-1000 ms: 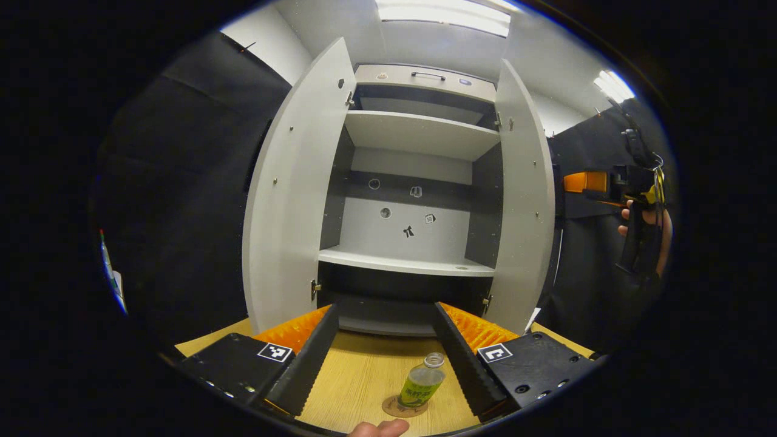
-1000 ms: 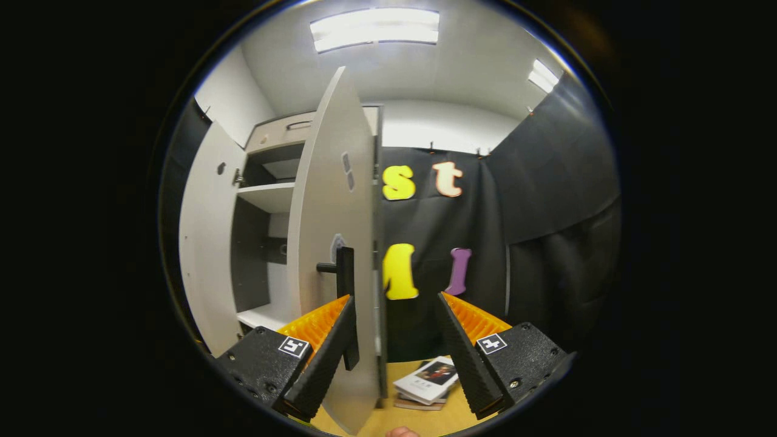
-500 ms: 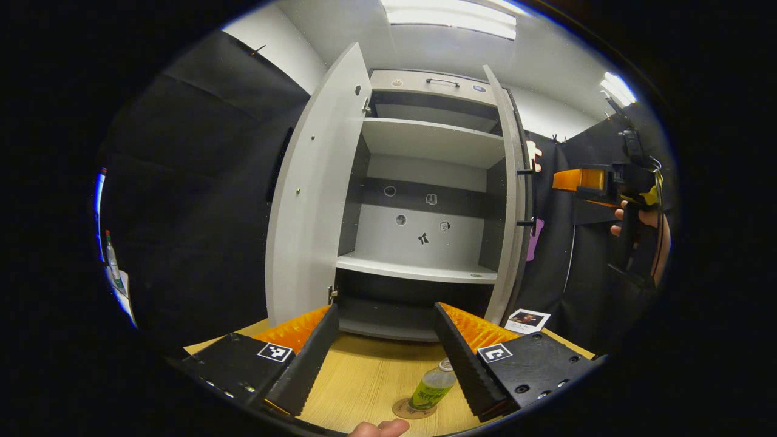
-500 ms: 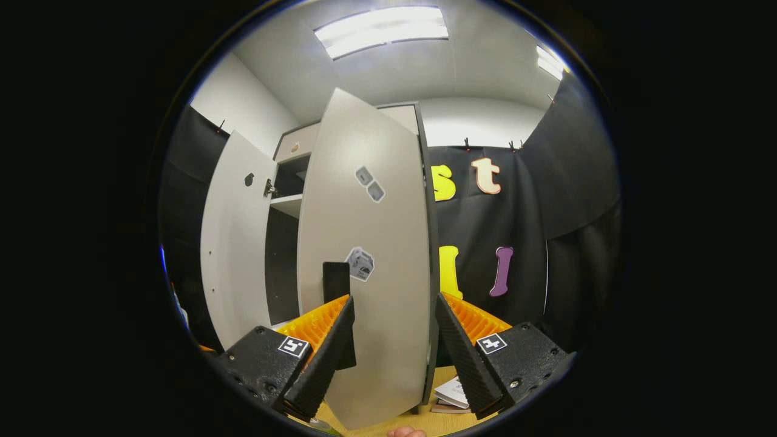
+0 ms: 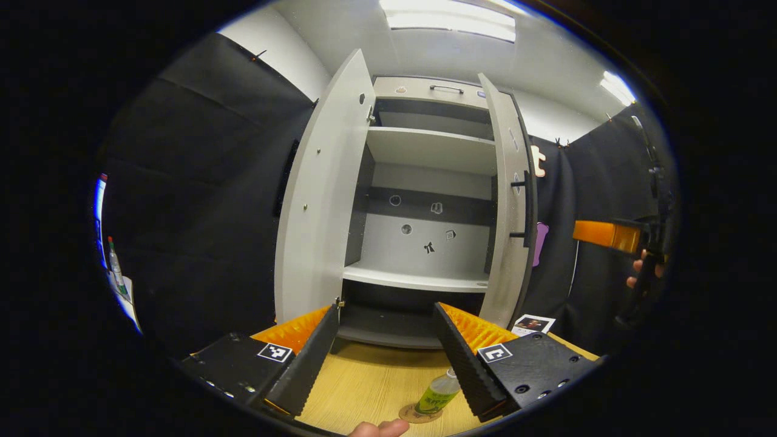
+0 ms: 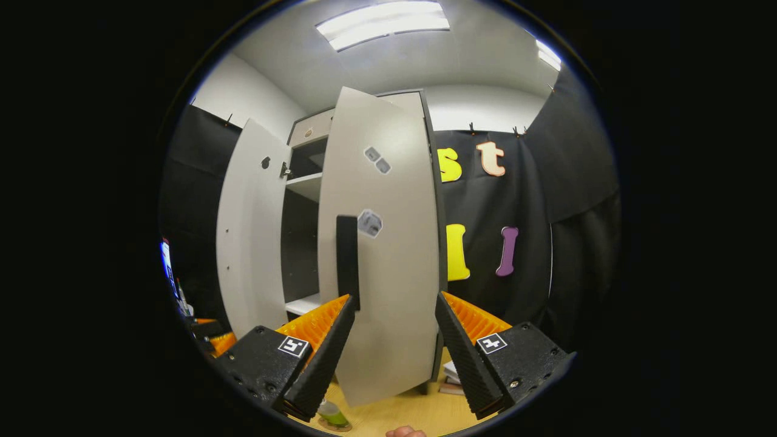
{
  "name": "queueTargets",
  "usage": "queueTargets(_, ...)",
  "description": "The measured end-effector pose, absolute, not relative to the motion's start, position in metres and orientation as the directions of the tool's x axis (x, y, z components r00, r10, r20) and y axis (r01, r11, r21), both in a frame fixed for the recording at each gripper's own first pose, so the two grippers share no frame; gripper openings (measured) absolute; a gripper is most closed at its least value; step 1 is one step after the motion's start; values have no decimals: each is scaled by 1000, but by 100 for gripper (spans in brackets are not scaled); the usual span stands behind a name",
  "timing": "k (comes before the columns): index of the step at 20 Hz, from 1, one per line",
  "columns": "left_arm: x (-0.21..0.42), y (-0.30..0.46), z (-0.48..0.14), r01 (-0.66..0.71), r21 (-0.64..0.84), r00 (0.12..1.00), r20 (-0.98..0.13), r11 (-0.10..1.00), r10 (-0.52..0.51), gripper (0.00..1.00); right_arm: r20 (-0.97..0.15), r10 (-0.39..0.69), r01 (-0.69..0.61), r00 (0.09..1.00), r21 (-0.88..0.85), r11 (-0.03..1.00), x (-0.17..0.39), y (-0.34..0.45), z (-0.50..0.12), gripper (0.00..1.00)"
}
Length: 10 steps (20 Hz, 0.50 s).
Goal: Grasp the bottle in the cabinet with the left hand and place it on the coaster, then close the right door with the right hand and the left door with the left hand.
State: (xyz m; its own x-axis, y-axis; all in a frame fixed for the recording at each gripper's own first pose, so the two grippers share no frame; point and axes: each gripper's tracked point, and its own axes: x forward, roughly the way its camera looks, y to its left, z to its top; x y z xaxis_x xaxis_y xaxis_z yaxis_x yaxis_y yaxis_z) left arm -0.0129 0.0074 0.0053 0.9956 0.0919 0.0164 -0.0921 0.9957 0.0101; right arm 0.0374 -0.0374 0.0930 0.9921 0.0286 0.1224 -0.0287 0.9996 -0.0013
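A small clear bottle (image 5: 438,397) with a green label stands on a round coaster (image 5: 419,414) on the wooden table, just inside my left gripper's right finger. My left gripper (image 5: 385,307) is open and holds nothing, facing the grey cabinet (image 5: 425,243). The left door (image 5: 322,194) stands wide open. The right door (image 5: 508,206) is swung partway shut, its black handle (image 6: 348,258) facing my right gripper (image 6: 394,298). That gripper is open and apart from the door. The right gripper (image 5: 607,234) also shows at the far right, held by a hand. The bottle (image 6: 331,414) sits low in the right gripper view.
Booklets (image 5: 533,323) lie on the table (image 5: 370,382) right of the cabinet, seen again as a stack of booklets (image 6: 450,371). The cabinet's shelves (image 5: 419,278) are bare. A thumb (image 5: 379,428) shows at the bottom edge. Small items (image 5: 113,267) stand at the far left.
The right door has swung from wide open to partway shut. My right gripper has dropped lower and drawn back from the door. The bottle stays on the coaster.
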Motion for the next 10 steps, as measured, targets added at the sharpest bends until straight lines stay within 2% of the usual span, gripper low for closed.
queueTargets(10,-6,13,16,-97,-24,995,12,995,97,95,95,-6,5,995,11,1000,-1,-35,15,83)
